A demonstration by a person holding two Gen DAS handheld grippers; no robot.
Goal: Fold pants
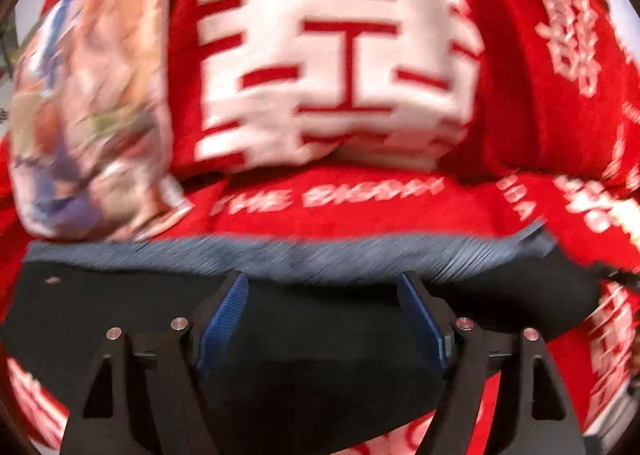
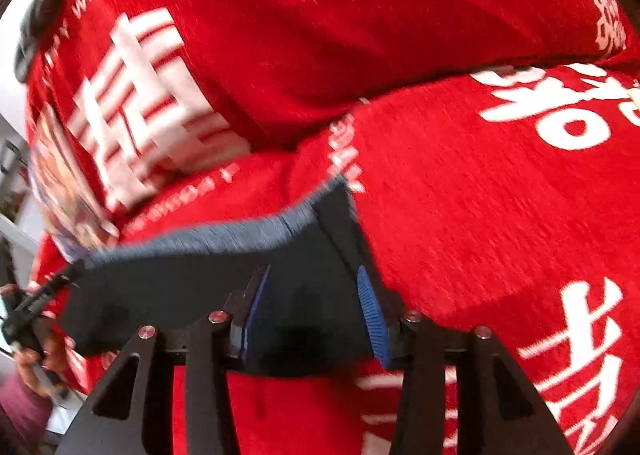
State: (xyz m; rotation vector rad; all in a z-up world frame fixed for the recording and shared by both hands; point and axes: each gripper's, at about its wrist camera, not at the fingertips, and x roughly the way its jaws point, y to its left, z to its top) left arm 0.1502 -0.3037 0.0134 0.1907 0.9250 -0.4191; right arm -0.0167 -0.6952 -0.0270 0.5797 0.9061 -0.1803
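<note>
Black pants blurred on red blanket | left gripper apart | right gripper apart

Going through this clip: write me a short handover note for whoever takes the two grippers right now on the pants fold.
Left gripper: jaws open, nothing pinched; the dark pants with the grey ribbed waistband lie below and between the blue pads.
Right gripper: jaws open over the waistband corner, apparently not clamping.
Pants: spread on the red blanket with white lettering, waistband edge away from both grippers. A patterned cushion sits on the blanket to the left.
Done: the cloth looks let go; how many folds are in I cannot tell.
Left: check the lay, then regrip and finish the fold.
</note>
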